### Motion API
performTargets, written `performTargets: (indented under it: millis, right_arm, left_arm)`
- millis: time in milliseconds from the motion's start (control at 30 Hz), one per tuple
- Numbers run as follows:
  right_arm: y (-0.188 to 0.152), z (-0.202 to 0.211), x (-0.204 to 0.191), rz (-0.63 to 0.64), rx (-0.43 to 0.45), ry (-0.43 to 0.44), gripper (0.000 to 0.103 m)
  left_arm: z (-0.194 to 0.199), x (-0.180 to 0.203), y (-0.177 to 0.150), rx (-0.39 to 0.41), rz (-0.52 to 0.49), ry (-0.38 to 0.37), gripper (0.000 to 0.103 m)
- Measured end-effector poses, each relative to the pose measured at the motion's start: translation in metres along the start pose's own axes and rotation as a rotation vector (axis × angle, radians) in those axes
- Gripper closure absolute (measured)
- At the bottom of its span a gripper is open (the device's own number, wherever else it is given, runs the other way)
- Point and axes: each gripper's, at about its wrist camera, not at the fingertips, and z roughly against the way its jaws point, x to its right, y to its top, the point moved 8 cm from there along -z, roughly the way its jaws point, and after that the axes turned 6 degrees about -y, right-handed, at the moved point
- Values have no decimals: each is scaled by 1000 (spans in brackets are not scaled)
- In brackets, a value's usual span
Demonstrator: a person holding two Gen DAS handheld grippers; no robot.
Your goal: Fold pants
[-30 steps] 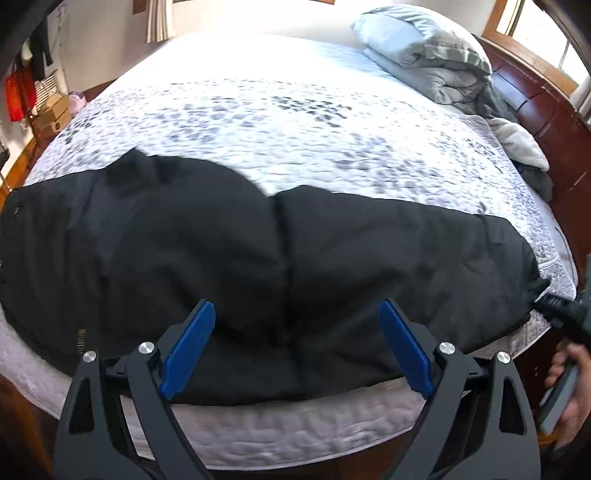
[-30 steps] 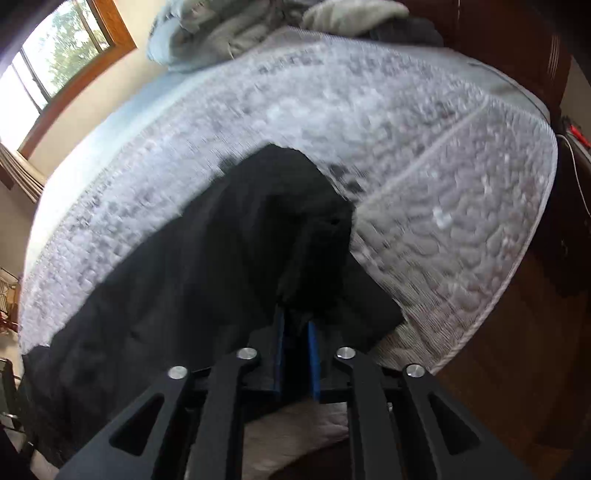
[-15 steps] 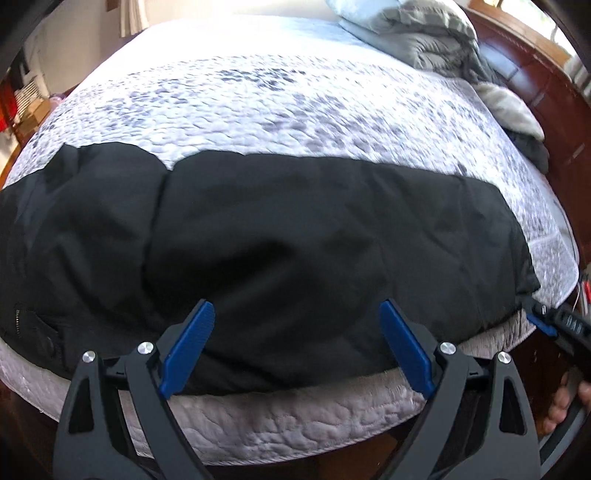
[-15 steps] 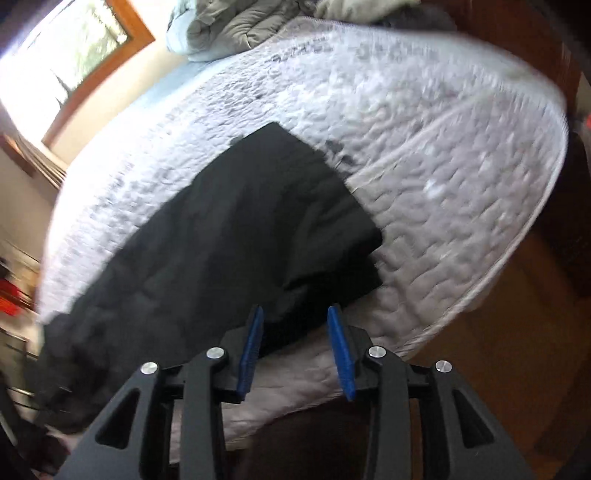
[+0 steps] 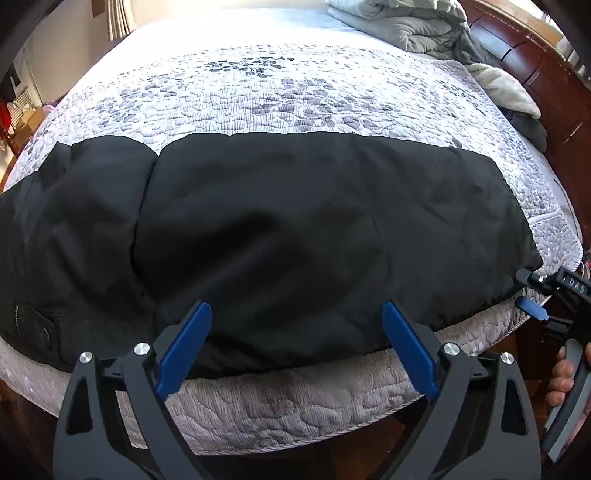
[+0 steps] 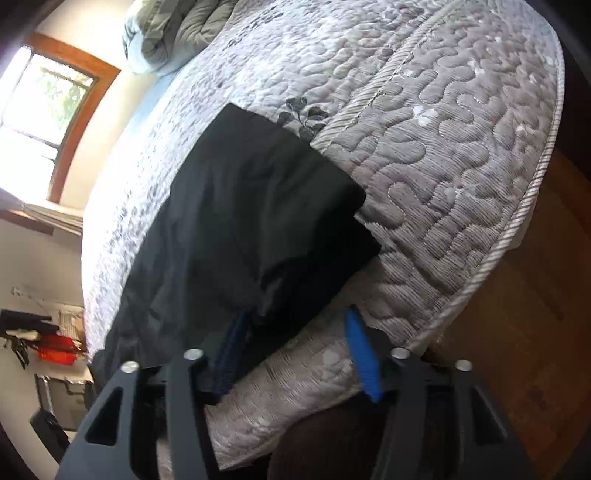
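Note:
Black pants (image 5: 280, 236) lie folded lengthwise across the near side of the bed, waist with a zip at the left, leg ends at the right. My left gripper (image 5: 295, 347) is open and empty, over the pants' near edge. My right gripper (image 6: 295, 350) is open at the leg ends (image 6: 266, 221), its left pad against the cloth edge, holding nothing. It also shows in the left wrist view (image 5: 532, 295), open at the hem corner.
The bed's quilt (image 5: 295, 88) is grey-patterned. Bunched grey bedding (image 5: 406, 26) and a cream blanket (image 5: 506, 88) lie at the far right. A dark wood bed frame (image 5: 554, 96) runs along the right. Wood floor (image 6: 535, 295) lies beside the bed.
My right gripper let go of the leg ends and opened wide. The upper leg came down flat over the lower one, and the pants now lie smooth.

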Motion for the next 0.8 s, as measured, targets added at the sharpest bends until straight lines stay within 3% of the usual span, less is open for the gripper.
performTargets:
  millis: [133,300,367,500,567,633,700,800]
  right_arm:
    - [7,-15,-10,10,-25,1,46]
    - [13,-15,-36,219,41,-160,87]
    - [15,-7,-51,328,92,-212,92]
    - [37,26,-70,360,226,-152,94]
    - [44,32,-72,402,260,-203,94]
    - [46,21,-60,407,227,-246,94]
    - [44,-8,-37,345,129,-255,93]
    - [40,-18,-23,315,116,-237,85]
  left_arm:
    - [-2,-2,3,18,13,7,10]
    - [-11,5,13,25,79,-11,10]
    - [-15,14,19,25,75,6,10]
    - [-18,20,27,39,59,45,10]
    - [-24,16,27,49,66,66,9]
    - [-33,11,24,19,75,81,9]
    - [-42,6,15,-11,79,72,9]
    - [-41,5,10,13,42,82,9]
